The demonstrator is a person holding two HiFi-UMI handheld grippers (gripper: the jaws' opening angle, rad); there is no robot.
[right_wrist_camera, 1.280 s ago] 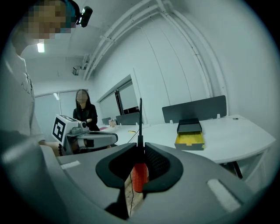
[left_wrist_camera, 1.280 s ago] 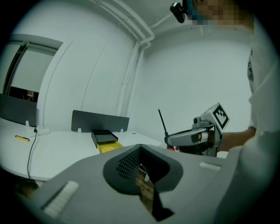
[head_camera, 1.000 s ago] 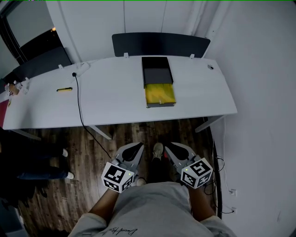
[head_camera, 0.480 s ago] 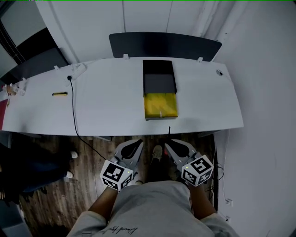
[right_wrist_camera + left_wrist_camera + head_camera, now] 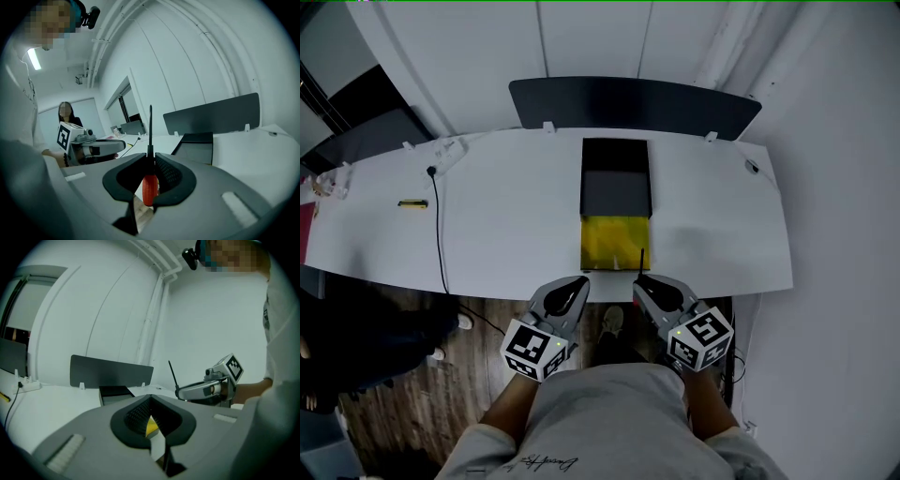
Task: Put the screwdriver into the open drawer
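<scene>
the right gripper [image 5: 151, 157] is clamping the screwdriver [image 5: 148, 186]: its jaws are closing onto the tool where the red handle meets the dark shaft, the handle hanging down behind the pads and the thin shaft pointing up and forward past the fingertips. the left gripper [image 5: 150, 399] is carrying nothing, its jaws resting together at the tips with only the view ahead showing through the gap behind them. both grippers are being held side by side, near each other but not touching, at the near edge of the white desk [image 5: 506, 225], above a wooden floor [image 5: 478, 375]. the screwdriver is not in the drawer; in the head view its shaft is crossing the desk's near edge just beside the right front corner of the open yellow drawer [image 5: 614, 239]. that drawer is standing pulled out toward the near edge at the middle of the desk, and its yellow inside is showing bare. the dark drawer unit [image 5: 616, 178] it belongs to is sitting behind it, reaching toward the far edge, where a dark partition panel [image 5: 628, 103] is running along the desk. toward the left end, a black cable [image 5: 439, 225] is trailing from the far edge over the near edge, and a small yellow item [image 5: 412, 203], too small to identify, is lying beyond it.
</scene>
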